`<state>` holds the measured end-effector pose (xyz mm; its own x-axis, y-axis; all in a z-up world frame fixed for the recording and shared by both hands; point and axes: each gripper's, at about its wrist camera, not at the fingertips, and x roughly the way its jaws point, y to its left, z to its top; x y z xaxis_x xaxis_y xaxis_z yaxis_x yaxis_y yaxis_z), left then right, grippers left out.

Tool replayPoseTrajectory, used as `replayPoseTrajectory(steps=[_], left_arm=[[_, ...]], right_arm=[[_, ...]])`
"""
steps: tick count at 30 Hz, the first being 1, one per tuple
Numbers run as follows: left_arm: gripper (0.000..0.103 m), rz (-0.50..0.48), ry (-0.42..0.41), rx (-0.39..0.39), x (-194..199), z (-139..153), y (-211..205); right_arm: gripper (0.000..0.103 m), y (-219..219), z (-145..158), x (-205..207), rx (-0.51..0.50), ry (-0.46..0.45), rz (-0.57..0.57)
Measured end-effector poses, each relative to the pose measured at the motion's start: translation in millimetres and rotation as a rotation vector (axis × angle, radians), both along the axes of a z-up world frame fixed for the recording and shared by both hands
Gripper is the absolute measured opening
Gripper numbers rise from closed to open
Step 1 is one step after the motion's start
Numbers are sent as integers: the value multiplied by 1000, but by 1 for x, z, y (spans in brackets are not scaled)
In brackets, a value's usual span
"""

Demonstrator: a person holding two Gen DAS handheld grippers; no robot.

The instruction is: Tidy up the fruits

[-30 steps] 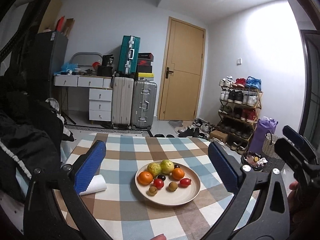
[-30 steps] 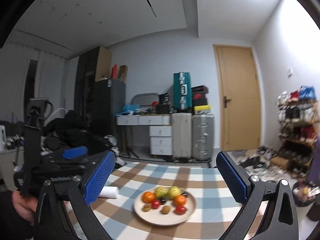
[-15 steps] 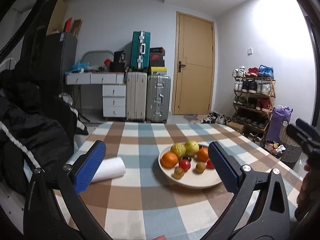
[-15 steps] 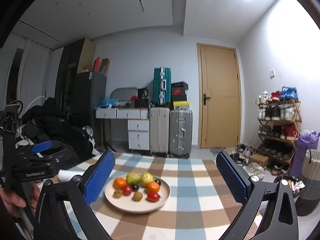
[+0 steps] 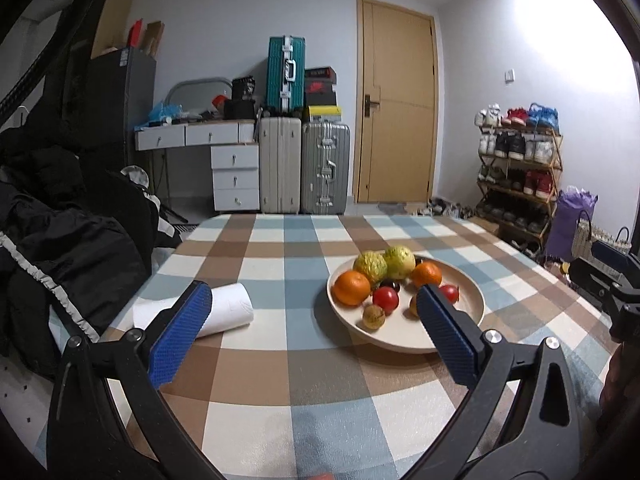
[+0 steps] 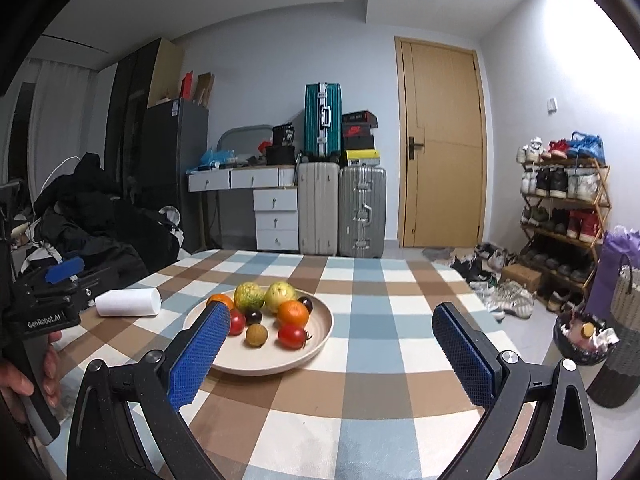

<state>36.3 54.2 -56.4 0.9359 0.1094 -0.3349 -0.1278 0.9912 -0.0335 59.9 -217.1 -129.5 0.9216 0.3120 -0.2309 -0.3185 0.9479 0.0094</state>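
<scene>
A beige plate (image 5: 472, 300) (image 6: 320, 336) on the checked tablecloth holds two oranges (image 5: 352, 288) (image 6: 293, 313), two yellow-green fruits (image 5: 399, 261) (image 6: 249, 297), red tomatoes (image 5: 385, 298) (image 6: 293, 336), dark plums (image 6: 253, 316) and small brown fruits (image 5: 373, 316) (image 6: 256, 335). My left gripper (image 5: 310, 320) is open and empty above the cloth, its right finger in front of the plate. My right gripper (image 6: 332, 332) is open and empty too, its left finger overlapping the plate's near left rim. The other gripper shows at each view's edge.
A white paper roll (image 5: 224, 312) (image 6: 128, 303) lies left of the plate. Dark jackets (image 5: 68, 248) pile up beside the table's left edge. Suitcases (image 5: 324, 172), a drawer desk (image 5: 224, 160), a door and a shoe rack (image 5: 520, 176) stand behind. A bin (image 6: 584, 340) sits right of the table.
Both grippers have come lower and nearer the table, so the plate looks bigger. In the left wrist view the plate has shifted right; in the right wrist view it has shifted left.
</scene>
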Motion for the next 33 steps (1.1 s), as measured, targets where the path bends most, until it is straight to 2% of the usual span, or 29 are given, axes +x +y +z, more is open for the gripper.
replayPoseTrajectory(steps=[5, 15, 33], left_arm=[[102, 3, -10, 25, 0, -1, -6], [102, 12, -8, 26, 4, -4, -7], [102, 18, -14, 26, 7, -6, 1]], right_arm=[[103, 6, -4, 13, -17, 68, -3], [103, 12, -6, 13, -22, 62, 76], [103, 11, -5, 10, -21, 55, 83]])
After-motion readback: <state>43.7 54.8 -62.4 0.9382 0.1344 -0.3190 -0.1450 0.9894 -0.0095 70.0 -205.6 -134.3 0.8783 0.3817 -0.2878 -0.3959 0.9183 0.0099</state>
